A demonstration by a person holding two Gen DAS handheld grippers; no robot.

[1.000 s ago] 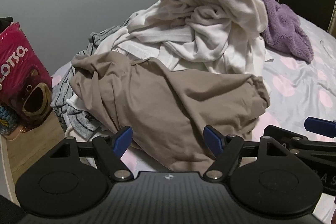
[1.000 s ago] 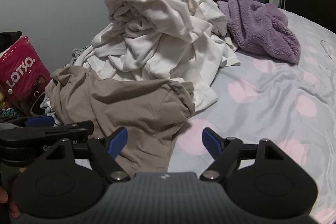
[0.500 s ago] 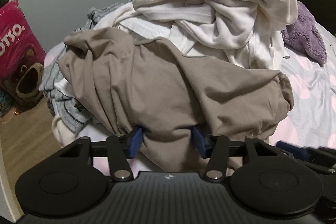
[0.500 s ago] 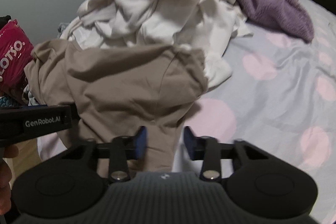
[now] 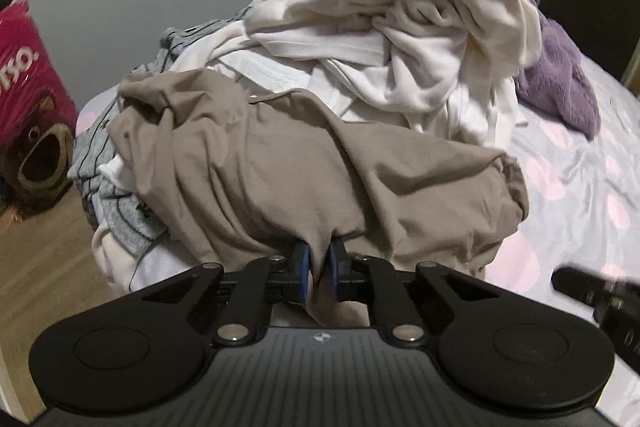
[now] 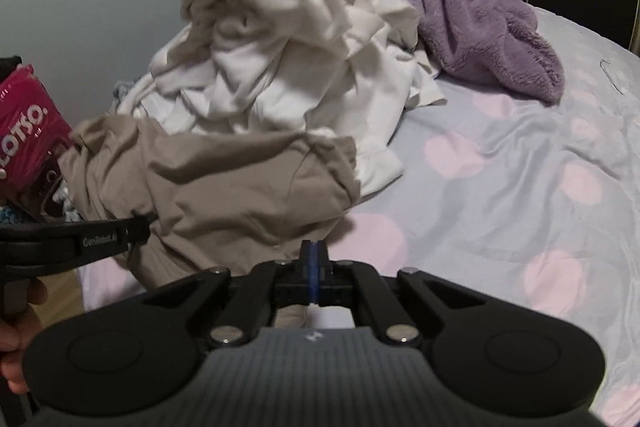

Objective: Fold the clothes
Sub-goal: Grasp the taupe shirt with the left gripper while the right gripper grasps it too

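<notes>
A taupe garment [image 5: 304, 163] lies crumpled at the front of a laundry pile on the bed; it also shows in the right wrist view [image 6: 224, 195]. My left gripper [image 5: 319, 259] is shut on a fold of its near edge. My right gripper [image 6: 314, 259] has its pads pressed together at the garment's right hem; whether cloth is pinched between them is hidden. The left gripper's body [image 6: 80, 239] shows at the left of the right wrist view.
White clothes [image 5: 400, 39] are heaped behind the taupe garment, with grey striped clothes [image 5: 120, 195] at the left. A purple fleece [image 6: 480, 23] lies at the back right. The bedsheet [image 6: 500, 187] has pink dots. A pink Lotso bag [image 5: 28, 99] stands on the wood floor.
Both grippers moved forward onto the taupe garment's near edge and went from wide open to shut. The left one now pinches the cloth.
</notes>
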